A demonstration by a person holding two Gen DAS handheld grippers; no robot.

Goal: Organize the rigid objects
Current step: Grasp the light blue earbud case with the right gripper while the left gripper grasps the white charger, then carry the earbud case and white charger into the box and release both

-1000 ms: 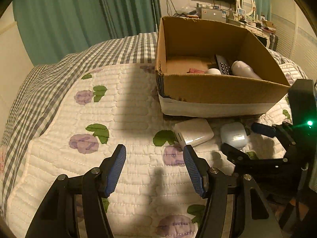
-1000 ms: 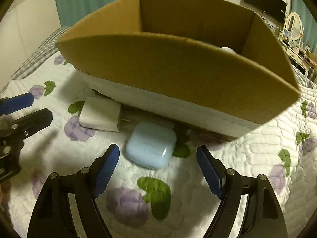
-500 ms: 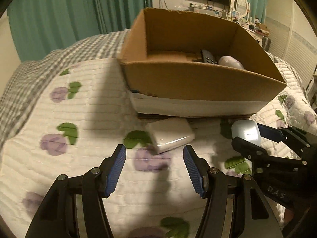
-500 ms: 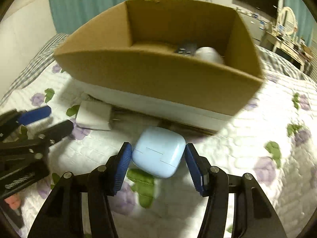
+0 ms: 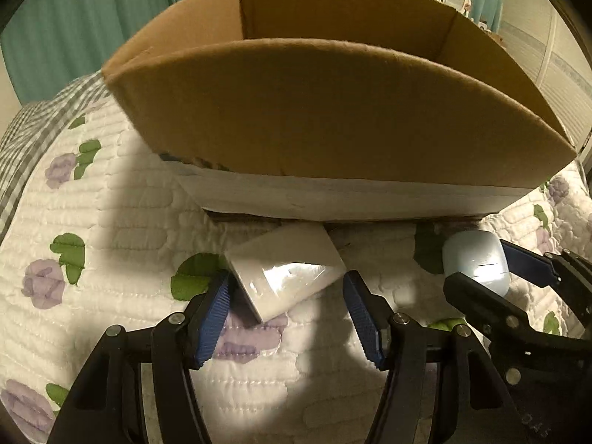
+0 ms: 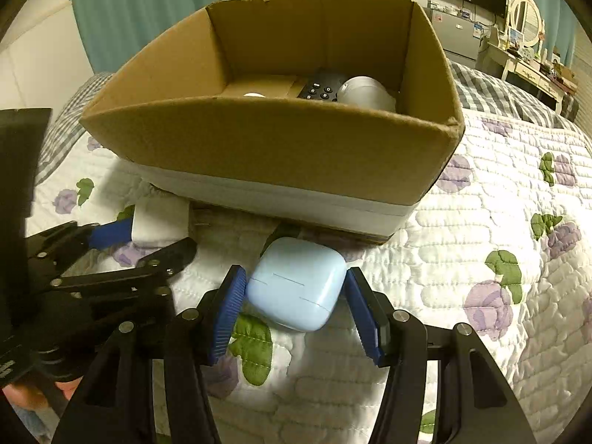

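Note:
A white charger block (image 5: 286,272) lies on the quilt in front of the cardboard box (image 5: 333,118). My left gripper (image 5: 286,312) is open, its blue pads on either side of the block's near end. My right gripper (image 6: 294,309) is shut on a light blue earbud case (image 6: 296,285) and holds it just in front of the box (image 6: 259,148). The case also shows in the left wrist view (image 5: 475,264). The charger block shows in the right wrist view (image 6: 159,220) between the left gripper's fingers. Inside the box lie a black remote (image 6: 320,88) and a white rounded object (image 6: 364,94).
The box stands on a white quilt with purple flowers (image 6: 499,259) over a grey checked bedspread (image 5: 33,129). Teal curtains (image 6: 148,7) hang behind. A dresser with a mirror (image 6: 525,37) and a TV stand at the far right.
My left gripper moved forward until the charger block lies between its pads. My right gripper closed on the blue case and lifted it slightly; the box interior is now in view.

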